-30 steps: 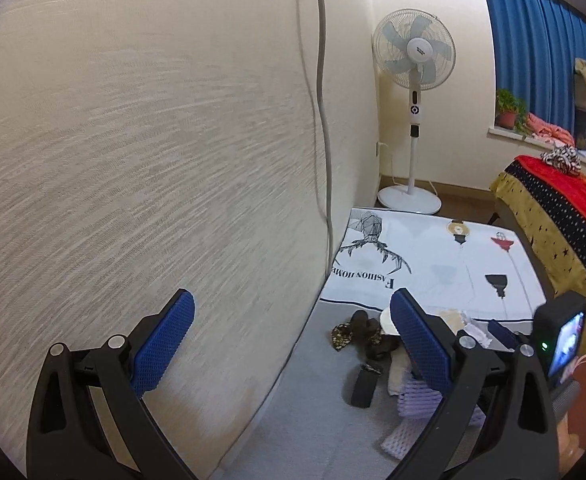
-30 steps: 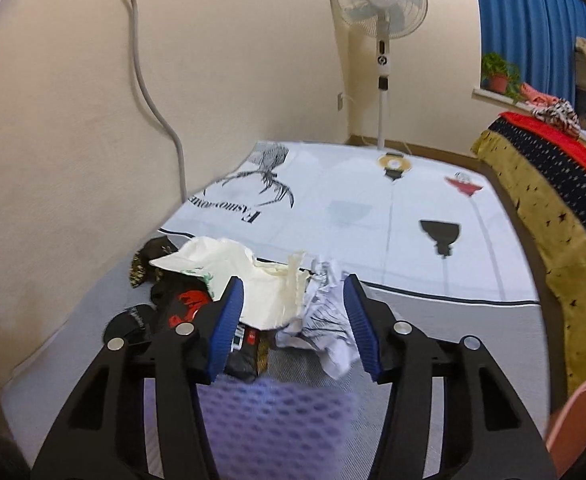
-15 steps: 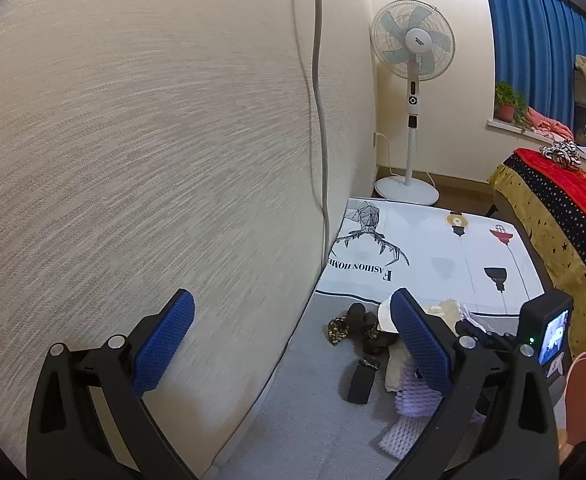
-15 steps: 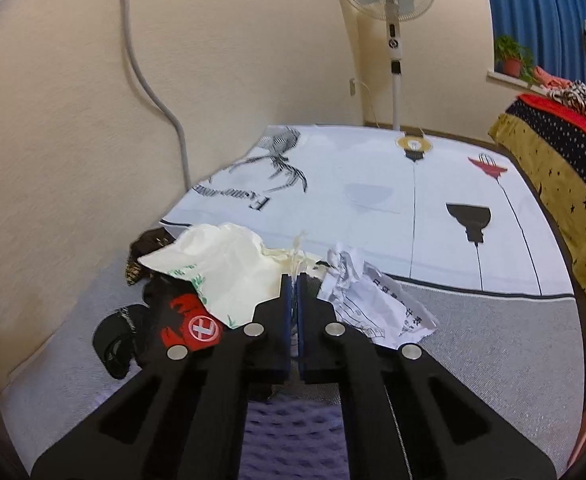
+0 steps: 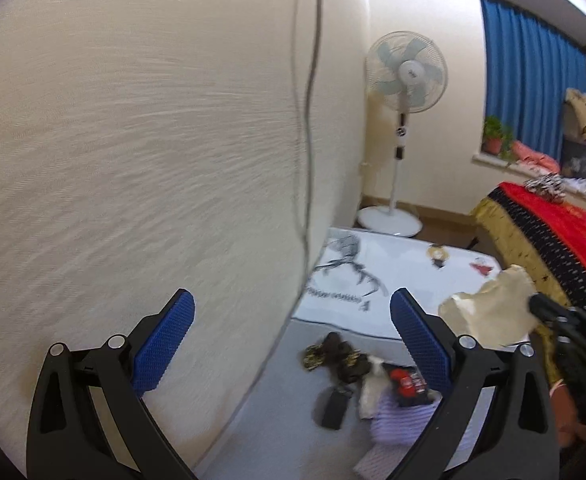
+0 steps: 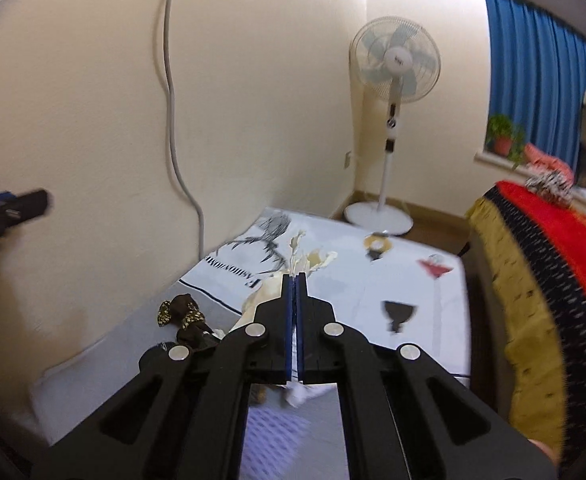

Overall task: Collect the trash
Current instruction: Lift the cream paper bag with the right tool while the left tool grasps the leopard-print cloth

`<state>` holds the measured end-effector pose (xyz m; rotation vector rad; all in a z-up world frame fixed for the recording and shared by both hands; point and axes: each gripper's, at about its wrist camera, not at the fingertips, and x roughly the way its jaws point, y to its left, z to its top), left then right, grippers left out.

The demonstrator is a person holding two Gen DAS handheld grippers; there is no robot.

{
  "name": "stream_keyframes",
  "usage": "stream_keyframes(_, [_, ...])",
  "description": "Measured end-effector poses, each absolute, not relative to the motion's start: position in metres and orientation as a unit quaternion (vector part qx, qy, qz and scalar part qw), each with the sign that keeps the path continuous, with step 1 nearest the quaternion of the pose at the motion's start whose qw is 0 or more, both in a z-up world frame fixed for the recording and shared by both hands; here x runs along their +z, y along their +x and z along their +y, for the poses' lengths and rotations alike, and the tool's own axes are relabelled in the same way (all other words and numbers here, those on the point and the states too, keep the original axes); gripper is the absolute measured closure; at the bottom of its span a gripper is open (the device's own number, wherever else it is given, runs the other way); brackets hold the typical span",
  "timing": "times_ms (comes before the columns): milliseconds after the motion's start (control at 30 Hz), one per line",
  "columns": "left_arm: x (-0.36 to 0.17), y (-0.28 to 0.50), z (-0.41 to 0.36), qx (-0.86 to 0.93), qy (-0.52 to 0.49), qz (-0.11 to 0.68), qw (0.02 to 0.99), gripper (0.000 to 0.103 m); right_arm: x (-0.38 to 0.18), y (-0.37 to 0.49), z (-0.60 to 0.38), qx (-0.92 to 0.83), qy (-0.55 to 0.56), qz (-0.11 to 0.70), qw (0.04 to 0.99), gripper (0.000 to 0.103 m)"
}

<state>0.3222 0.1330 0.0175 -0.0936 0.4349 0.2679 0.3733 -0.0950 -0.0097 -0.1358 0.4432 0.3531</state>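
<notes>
gripping: right gripper [image 6: 295, 276] clamped on cream plastic bag [image 5: 493, 312]
bag feel: light, limp; best pinched at bunched edge
left gripper [image 5: 293, 336]: wide apart, holding nothing

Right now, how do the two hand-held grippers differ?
The left hand-held gripper stands wide open with nothing between its blue pads; the right hand-held gripper is clamped shut on a cream plastic bag. The left one points along the wall, away from the trash pile on the floor; the right one has the bag lifted above that pile. Both share black frames with blue textured pads.
</notes>
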Motion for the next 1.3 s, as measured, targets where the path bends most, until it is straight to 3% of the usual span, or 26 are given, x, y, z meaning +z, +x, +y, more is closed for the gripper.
stream_keyframes(167, [-0.007, 0.34, 0.118, 0.084, -0.049, 0.191, 0.977, 0.008, 0.001, 0.347, -0.132, 0.149, -0.047, 0.231, 0.96, 0.102])
stream_keyframes(433, [-0.081, 0.392, 0.122, 0.051, -0.054, 0.237, 0.969, 0.009, -0.016, 0.343, -0.171, 0.128, -0.035, 0.257, 0.957, 0.102])
stream_keyframes(567, [-0.111, 0.41, 0.129, 0.06, -0.06, 0.258, 0.962, 0.024, -0.022, 0.348, -0.185, 0.123, -0.03, 0.267, 0.955, 0.102])
stream_keyframes(667, [-0.124, 0.42, 0.127, 0.058, -0.042, 0.262, 0.962, 0.026, -0.026, 0.353, -0.19, 0.121, -0.029, 0.274, 0.953, 0.102])
stream_keyframes(767, [-0.134, 0.428, 0.125, 0.053, -0.031, 0.267, 0.962, 0.039, -0.03, 0.355, -0.192, 0.121, -0.033, 0.28, 0.952, 0.102])
stream_keyframes(967, [-0.138, 0.434, 0.13, 0.044, -0.044, 0.272, 0.96, 0.048, -0.037, 0.359, -0.192, 0.12, -0.035, 0.292, 0.948, 0.102])
stream_keyframes(1033, [-0.14, 0.439, 0.133, 0.037, -0.052, 0.283, 0.957, 0.063, -0.038, 0.36, -0.19, 0.12, -0.035, 0.294, 0.947, 0.102])
stream_keyframes(1100, [-0.143, 0.442, 0.135, 0.033, -0.058, 0.293, 0.954, 0.085, -0.039, 0.361, -0.188, 0.121, -0.034, 0.295, 0.947, 0.102])
stream_keyframes(1167, [-0.145, 0.444, 0.135, 0.026, -0.06, 0.3, 0.952, 0.096, -0.039, 0.361, -0.187, 0.122, -0.036, 0.296, 0.947, 0.102])
stream_keyframes(1300, [-0.143, 0.442, 0.128, 0.019, -0.028, 0.3, 0.953, 0.101, -0.04, 0.36, -0.185, 0.123, -0.041, 0.296, 0.946, 0.102])
